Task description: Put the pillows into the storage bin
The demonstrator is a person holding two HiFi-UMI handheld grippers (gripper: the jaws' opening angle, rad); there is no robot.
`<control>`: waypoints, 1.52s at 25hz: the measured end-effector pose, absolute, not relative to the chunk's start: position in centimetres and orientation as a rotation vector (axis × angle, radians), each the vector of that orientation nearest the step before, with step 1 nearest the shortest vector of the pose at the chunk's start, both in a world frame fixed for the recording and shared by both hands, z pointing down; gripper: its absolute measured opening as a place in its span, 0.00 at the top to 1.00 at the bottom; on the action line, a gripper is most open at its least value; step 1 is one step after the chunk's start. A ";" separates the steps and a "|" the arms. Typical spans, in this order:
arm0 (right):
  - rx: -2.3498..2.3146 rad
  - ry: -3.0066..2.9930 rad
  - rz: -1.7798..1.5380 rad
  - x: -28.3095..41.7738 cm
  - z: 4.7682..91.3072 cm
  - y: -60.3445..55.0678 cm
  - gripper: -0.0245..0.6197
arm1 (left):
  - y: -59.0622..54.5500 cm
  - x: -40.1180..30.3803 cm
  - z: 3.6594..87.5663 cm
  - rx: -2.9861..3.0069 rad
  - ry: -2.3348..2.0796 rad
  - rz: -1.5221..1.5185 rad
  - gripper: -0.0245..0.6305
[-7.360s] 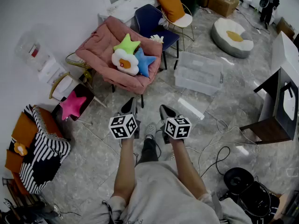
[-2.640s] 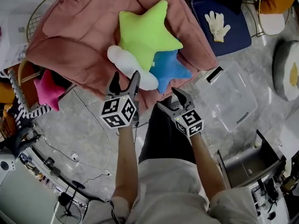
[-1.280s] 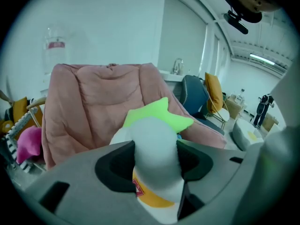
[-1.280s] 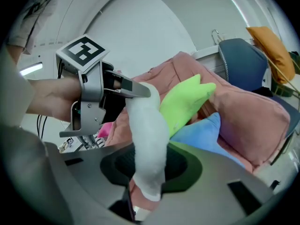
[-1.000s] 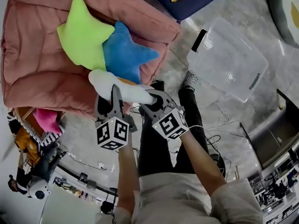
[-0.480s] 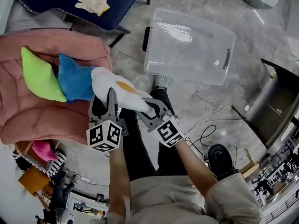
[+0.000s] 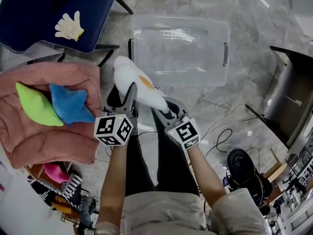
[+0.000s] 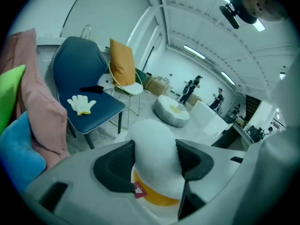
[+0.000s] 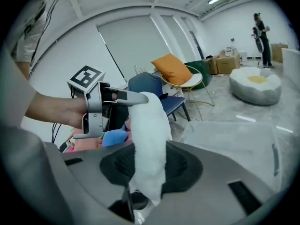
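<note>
**Fingers (image 7: 131, 93) clamped on white pillow (image 7: 133, 80)**

Head view: it is held by left gripper (image 7: 122, 93) and right gripper (image 7: 168, 110) beside the storage bin (image 7: 195, 53) (clear). Left gripper view: a thick part is squeezed. Right gripper view: a thin edge is pinched.

Pillow (image 7: 128, 77) before bin (image 7: 188, 53), armchair (image 7: 44, 136) left.

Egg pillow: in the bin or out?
Out. Left gripper and right gripper clamp the egg pillow in the air, near the storage bin.
</note>
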State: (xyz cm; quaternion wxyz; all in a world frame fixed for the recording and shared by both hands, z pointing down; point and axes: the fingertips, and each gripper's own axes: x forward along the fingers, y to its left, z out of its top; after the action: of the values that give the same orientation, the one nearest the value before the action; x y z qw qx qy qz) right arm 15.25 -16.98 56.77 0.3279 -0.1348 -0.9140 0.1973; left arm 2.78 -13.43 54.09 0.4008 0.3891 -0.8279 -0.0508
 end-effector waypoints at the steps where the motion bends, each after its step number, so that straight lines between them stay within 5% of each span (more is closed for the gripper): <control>1: -0.336 -2.397 0.518 15.5 57.1 -18.1 0.77 | -14.5 3.2 54.3 1.015 -2.072 -0.115 0.60; 17: -0.210 -2.372 0.614 17.4 63.6 -35.6 0.78 | -24.4 8.2 55.7 1.239 -1.916 0.111 0.54; 38: 0.424 -1.957 0.977 23.8 88.0 -56.2 0.77 | -26.9 9.7 60.9 1.283 -1.783 0.261 0.55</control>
State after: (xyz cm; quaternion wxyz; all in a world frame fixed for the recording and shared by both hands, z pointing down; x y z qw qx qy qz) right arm 23.85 -56.20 87.99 0.4412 0.1708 -0.7883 0.3934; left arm 9.69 -26.86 60.87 0.4481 0.5185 -0.7206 0.1054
